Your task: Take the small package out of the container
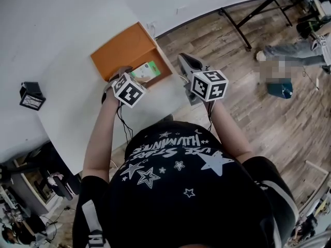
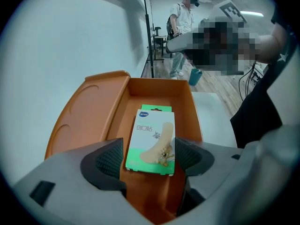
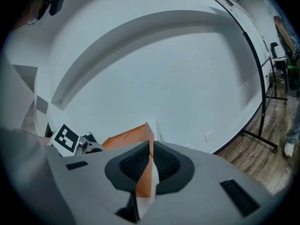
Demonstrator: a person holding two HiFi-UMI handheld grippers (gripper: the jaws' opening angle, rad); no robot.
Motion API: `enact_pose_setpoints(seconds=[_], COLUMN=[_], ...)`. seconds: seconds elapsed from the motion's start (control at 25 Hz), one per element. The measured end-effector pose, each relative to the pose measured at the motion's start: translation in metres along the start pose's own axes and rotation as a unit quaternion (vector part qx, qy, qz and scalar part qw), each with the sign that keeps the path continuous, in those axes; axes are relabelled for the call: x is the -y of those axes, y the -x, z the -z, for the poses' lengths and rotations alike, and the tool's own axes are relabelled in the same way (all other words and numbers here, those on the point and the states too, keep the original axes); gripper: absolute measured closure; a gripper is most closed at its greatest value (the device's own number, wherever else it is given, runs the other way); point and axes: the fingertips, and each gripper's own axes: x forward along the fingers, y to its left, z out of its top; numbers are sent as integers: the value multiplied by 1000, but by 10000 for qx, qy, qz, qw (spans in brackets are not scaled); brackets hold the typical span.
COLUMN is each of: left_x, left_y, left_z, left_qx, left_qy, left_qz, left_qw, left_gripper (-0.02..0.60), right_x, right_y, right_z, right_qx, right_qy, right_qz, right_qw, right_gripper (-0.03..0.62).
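Observation:
An orange container (image 1: 124,50) lies open on the white table (image 1: 62,25). Inside it rests the small green and white package (image 1: 146,71), flat on the floor of the container (image 2: 187,107). My left gripper (image 2: 149,159) is open, its dark pads (image 2: 110,161) standing either side of the near end of the package (image 2: 152,141) without touching it. In the head view the left gripper (image 1: 121,75) sits at the container's near edge. My right gripper (image 3: 150,165) is shut on the thin orange side wall of the container (image 3: 129,137), at its right edge (image 1: 182,60).
A small black device (image 1: 32,95) sits on the table to the left. The table's edge runs just right of the container, with wooden floor (image 1: 258,112) and a black stand's legs (image 1: 243,30) beyond. A person (image 2: 182,18) stands far back in the room.

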Motion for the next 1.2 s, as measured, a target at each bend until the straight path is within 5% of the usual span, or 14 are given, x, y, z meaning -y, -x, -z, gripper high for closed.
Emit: enact_pose_setpoints(seconds=[0.4,1.2], left_x=[1,-1], left_y=[-11,33], left_z=[2,6], left_qx=[-324,548], left_qy=[1,104], left_qz=[216,-8], left_qw=[9992,9984], left_gripper=[235,236], right_x=[3,-42], right_y=[0,12], right_z=[2,-3], right_qx=[6,312], right_qy=[-101,82], right_qz=[93,248], right_qw=[9999,9992], right_gripper=[540,540])
